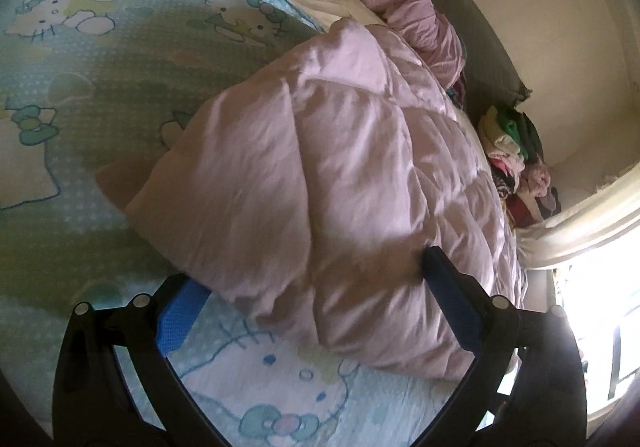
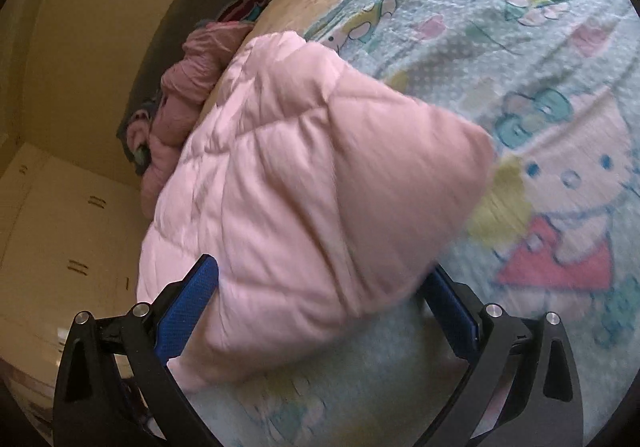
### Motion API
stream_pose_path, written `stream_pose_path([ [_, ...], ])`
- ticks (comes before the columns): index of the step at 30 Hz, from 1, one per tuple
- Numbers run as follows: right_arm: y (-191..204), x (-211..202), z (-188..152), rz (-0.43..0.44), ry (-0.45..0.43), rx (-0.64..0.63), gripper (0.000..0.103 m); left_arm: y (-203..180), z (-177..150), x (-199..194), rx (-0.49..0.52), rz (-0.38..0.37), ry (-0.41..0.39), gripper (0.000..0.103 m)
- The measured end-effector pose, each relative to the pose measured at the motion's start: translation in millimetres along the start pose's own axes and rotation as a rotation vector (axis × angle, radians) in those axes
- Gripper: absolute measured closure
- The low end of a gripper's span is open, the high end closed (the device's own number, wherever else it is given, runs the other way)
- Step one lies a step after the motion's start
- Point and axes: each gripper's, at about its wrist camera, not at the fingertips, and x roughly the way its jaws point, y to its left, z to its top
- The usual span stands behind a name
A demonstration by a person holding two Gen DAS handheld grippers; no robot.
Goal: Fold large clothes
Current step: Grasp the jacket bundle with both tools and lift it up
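Pink quilted jacket on bed, folded bulk btwn both grippers' wide-spread jaws.

Pale pink quilted padded garment: soft cloth, slight satin sheen, stitched channels. Light blue cartoon-cat print bedsheet: matt woven cloth, fine dotted texture. Left gripper and right gripper: matt black plastic frame, blue textured rubbery pads, shiny metal pins.

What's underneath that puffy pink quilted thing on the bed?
The pink quilted garment lies on a cartoon-cat bedsheet, which shows all around it. Behind it sits a darker pink bundle. Whatever lies directly beneath the garment is covered.
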Motion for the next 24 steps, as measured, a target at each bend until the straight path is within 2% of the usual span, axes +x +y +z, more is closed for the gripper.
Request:
stream_pose_path([
  [9,-5.7,21.8,26.5,0.022,-0.031,0.081,0.004,11.3,20.8,21.5,-0.072,-0.023,-0.011,0.008],
  [12,-4.9,26.8,31.1,0.020,-0.041,0.042,0.004,13.8,26.6,27.3,-0.105,-0.029,-0.039,0.008],
  [14,-2.0,28.4,32.3,0.008,-0.048,-0.005,0.009,11.6,29.8,30.6,-0.106,-0.026,-0.063,0.008],
  [16,3.9,28.9,31.4,-0.013,-0.054,-0.075,0.024,5.8,31.5,31.6,-0.067,-0.014,-0.085,0.008],
  [19,17.1,26.8,29.0,-0.043,-0.070,-0.191,0.040,-8.5,30.5,28.8,0.040,0.026,-0.112,0.020],
  [24,56.3,23.8,13.2,-0.178,-0.141,-0.457,0.057,-42.3,28.6,15.5,0.252,0.107,-0.156,0.051],
])
